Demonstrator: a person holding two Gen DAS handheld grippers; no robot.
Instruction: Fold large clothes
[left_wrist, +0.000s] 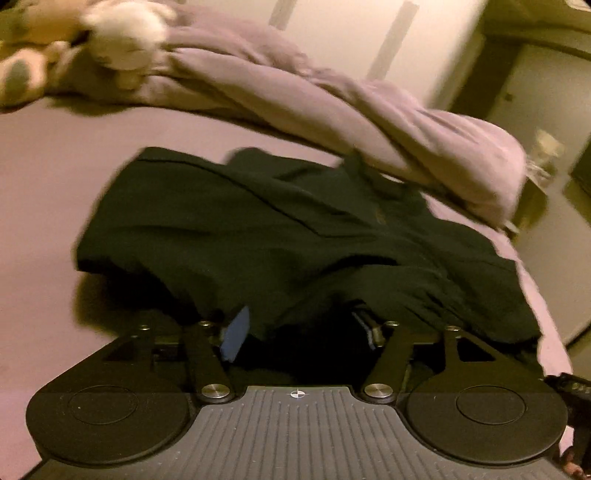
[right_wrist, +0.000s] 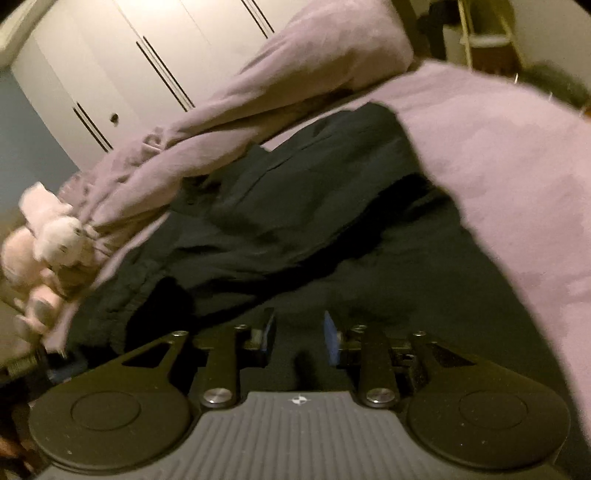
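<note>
a dark garment (left_wrist: 266, 229) lies spread and partly folded on a bed's mauve sheet (left_wrist: 48, 184), its near hem draped over the tips of the left gripper (left_wrist: 303, 332). the jaws stand well apart, a blue pad (left_wrist: 236, 334) showing on the left finger, the right fingertip largely hidden by the cloth; no pad is seen pressing on the fabric. behind the garment a rumpled mauve duvet (left_wrist: 332, 107) runs across the bed, with pale plush toys (left_wrist: 122, 37) at the top left, blurred. a white wardrobe (left_wrist: 351, 33) stands beyond.

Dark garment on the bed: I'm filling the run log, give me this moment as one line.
dark garment: partly folded on bed | left gripper: open over garment edge | right gripper: open, nothing clamped
</note>
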